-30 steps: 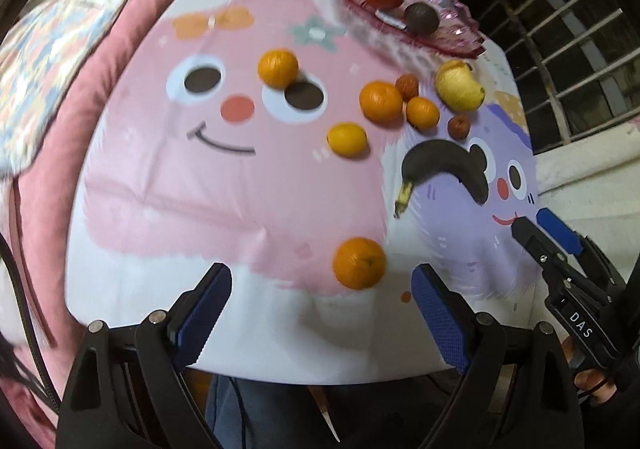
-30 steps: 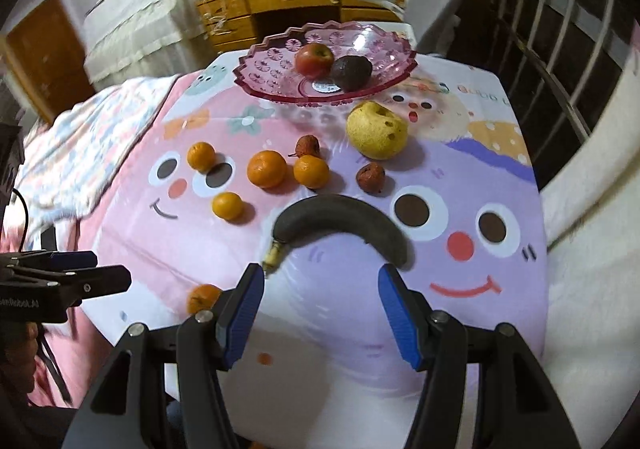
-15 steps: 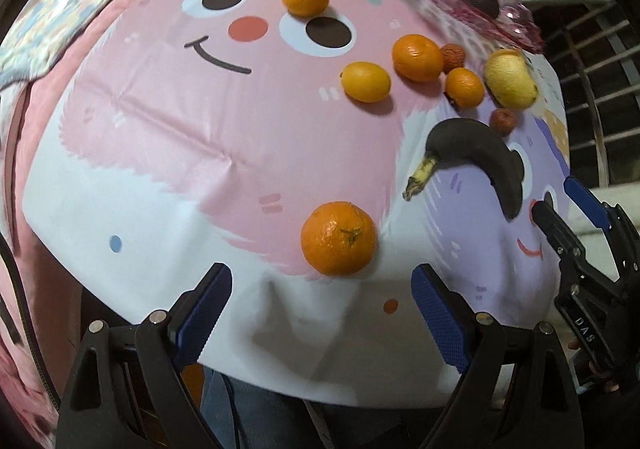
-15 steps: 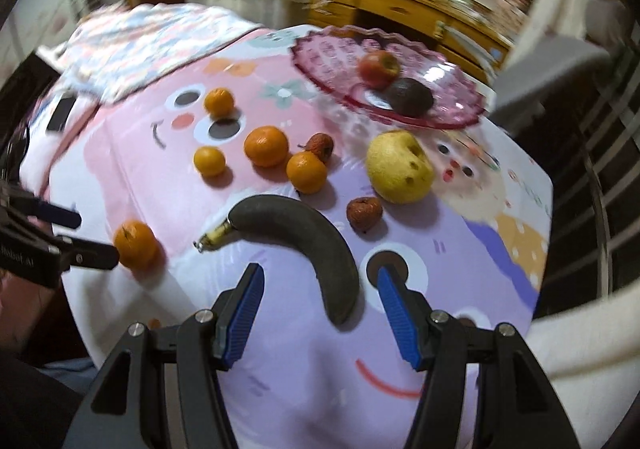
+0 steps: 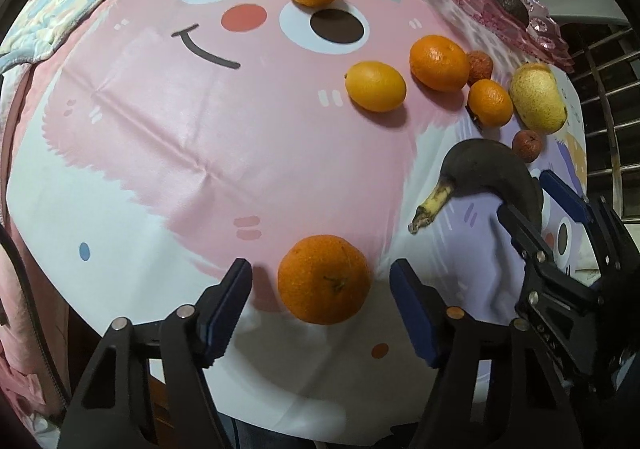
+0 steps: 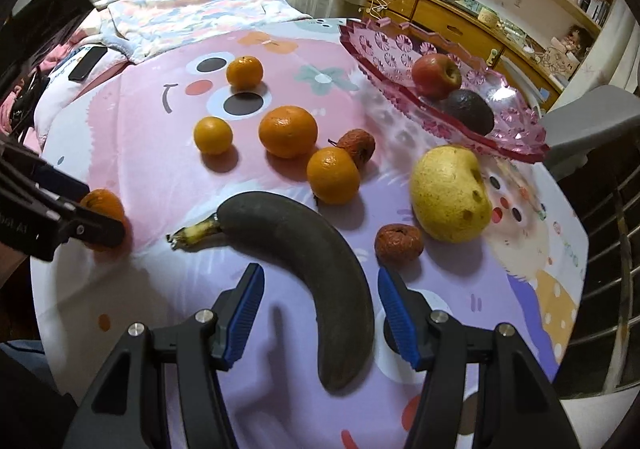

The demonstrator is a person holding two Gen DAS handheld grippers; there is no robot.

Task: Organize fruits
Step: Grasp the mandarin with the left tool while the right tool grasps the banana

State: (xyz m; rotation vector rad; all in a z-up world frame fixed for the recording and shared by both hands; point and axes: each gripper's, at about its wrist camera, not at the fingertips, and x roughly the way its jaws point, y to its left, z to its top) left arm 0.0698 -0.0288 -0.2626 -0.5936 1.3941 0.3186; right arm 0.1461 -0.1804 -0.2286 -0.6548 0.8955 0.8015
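Note:
My left gripper (image 5: 320, 289) is open, its jaws on either side of an orange (image 5: 323, 279) near the table's front edge; that orange also shows in the right wrist view (image 6: 102, 205). My right gripper (image 6: 320, 309) is open around a blackened banana (image 6: 312, 253), which also shows in the left wrist view (image 5: 492, 173). Farther back lie several oranges (image 6: 287, 131), a yellow pear (image 6: 450, 193) and two small shrivelled red fruits (image 6: 398, 243). A pink glass dish (image 6: 384, 49) holds a red apple (image 6: 436, 75) and a dark avocado (image 6: 470, 111).
The round table wears a pink and purple cartoon cloth (image 5: 160, 121). A bed with a floral quilt (image 6: 180, 5) and a black phone (image 6: 87, 63) lies to the left. A wooden desk (image 6: 440, 17) stands behind, and metal railings (image 6: 616, 229) on the right.
Both grippers moved forward and down. The left one closed in around the near orange, the right one around the banana. Both stay open.

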